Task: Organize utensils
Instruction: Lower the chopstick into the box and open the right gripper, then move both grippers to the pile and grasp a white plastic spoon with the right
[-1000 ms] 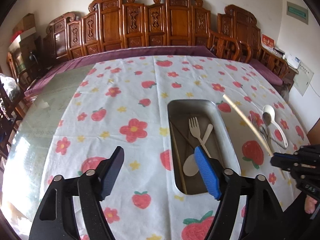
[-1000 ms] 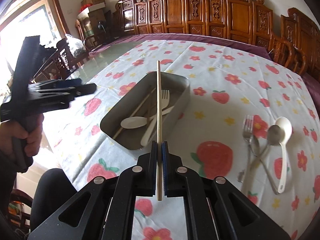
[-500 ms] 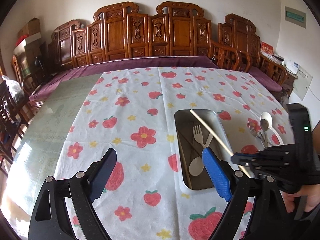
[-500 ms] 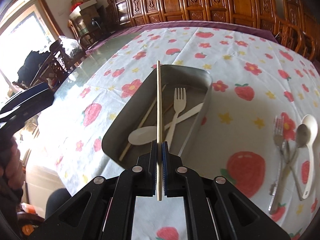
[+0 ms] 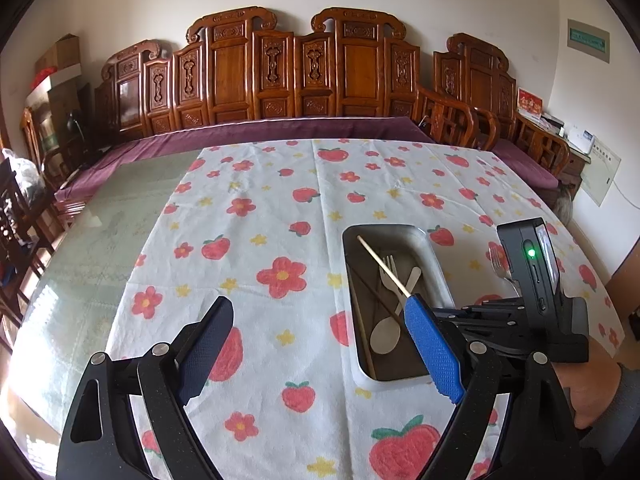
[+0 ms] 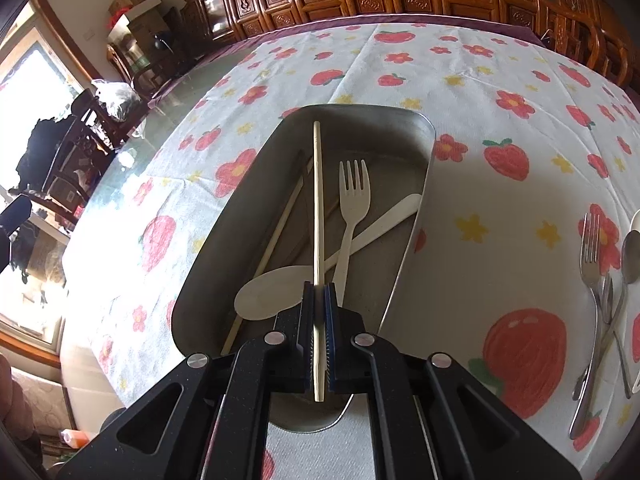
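- The right claw (image 6: 319,312) is clamped tight on a wooden chopstick (image 6: 317,208), the pads pinching it near its lower end, with a short stub sticking out behind them.
- The chopstick points toward twelve o'clock from the claw and hangs over the metal tray (image 6: 404,264); I cannot tell whether its far tip touches the tray floor.
- Inside the tray lie a pale fork (image 6: 352,216), tines toward twelve o'clock, and a pale spoon (image 6: 268,294) whose handle runs up toward two o'clock, crossing under the fork.
- A second chopstick (image 6: 276,240) rests along the tray's left wall, at about eleven o'clock from the claw.
- The tray sits on a counter covered by a white cloth (image 6: 472,92) printed with strawberries and flowers.
- Out at three o'clock on the cloth, well apart from the tray, lies a small heap of metal cutlery (image 6: 596,280): a fork and spoons overlapping one another.
- The left claw (image 5: 316,340) is spread wide and holds nothing; it hovers above the cloth, with the tray (image 5: 436,264) just behind its right finger.
- From the left view the held chopstick (image 5: 382,266) slants across the tray toward ten o'clock.
- Carved wooden chairs (image 5: 280,76) line the far wall.
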`<state>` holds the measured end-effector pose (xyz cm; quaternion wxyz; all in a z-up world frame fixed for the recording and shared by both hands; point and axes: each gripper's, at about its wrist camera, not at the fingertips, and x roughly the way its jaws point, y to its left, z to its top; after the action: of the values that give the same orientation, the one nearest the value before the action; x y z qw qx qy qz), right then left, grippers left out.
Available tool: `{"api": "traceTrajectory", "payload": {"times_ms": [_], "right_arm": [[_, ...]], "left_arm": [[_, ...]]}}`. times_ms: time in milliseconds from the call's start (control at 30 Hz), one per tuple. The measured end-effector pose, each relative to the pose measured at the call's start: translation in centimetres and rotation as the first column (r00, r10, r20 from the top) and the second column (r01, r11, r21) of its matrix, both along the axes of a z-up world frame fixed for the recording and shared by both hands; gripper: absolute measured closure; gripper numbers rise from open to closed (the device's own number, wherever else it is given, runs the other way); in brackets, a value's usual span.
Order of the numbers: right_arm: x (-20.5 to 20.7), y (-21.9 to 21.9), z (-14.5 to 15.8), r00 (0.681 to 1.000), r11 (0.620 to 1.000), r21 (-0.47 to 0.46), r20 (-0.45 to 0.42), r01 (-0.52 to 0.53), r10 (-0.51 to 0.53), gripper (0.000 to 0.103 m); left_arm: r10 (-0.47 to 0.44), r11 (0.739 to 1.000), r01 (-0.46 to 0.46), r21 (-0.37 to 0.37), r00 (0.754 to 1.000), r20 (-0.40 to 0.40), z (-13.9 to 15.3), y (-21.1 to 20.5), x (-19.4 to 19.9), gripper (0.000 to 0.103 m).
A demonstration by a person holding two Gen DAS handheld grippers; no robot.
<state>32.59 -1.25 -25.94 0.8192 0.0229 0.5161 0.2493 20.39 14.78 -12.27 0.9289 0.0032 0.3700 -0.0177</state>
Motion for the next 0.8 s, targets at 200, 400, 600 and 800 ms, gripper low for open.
{"api": "traceTrajectory", "payload": {"times_ms": [200, 400, 600, 800], "right_arm": [[-0.7, 0.0, 0.8, 0.998, 0.999, 0.017, 0.042, -0.039, 0.038, 0.094], [-2.1, -2.4, 2.8, 0.993, 0.998, 0.035, 0.109, -0.055, 0.051, 0.094], [-3.3, -6.8, 4.7, 0.985, 0.999, 0.011, 0.172, -0.036, 0.033, 0.094], [-4.9, -12.1, 5.6, 0.975, 0.999, -0.038, 0.22, -0.01, 0.018, 0.094]], "left_arm": [[0.005, 1.0, -0.005, 0.003, 1.0, -0.006, 0.0, -0.1, 0.0, 0.019], [-0.008, 1.0, 0.008, 0.015, 1.0, -0.005, 0.1, -1.3, -0.1, 0.019], [-0.025, 1.0, 0.025, 0.001, 1.0, -0.011, -0.5, -3.6, 0.1, 0.019], [-0.067, 0.998, 0.066, -0.01, 0.998, -0.02, -1.0, -6.8, 0.8, 0.019]]}}
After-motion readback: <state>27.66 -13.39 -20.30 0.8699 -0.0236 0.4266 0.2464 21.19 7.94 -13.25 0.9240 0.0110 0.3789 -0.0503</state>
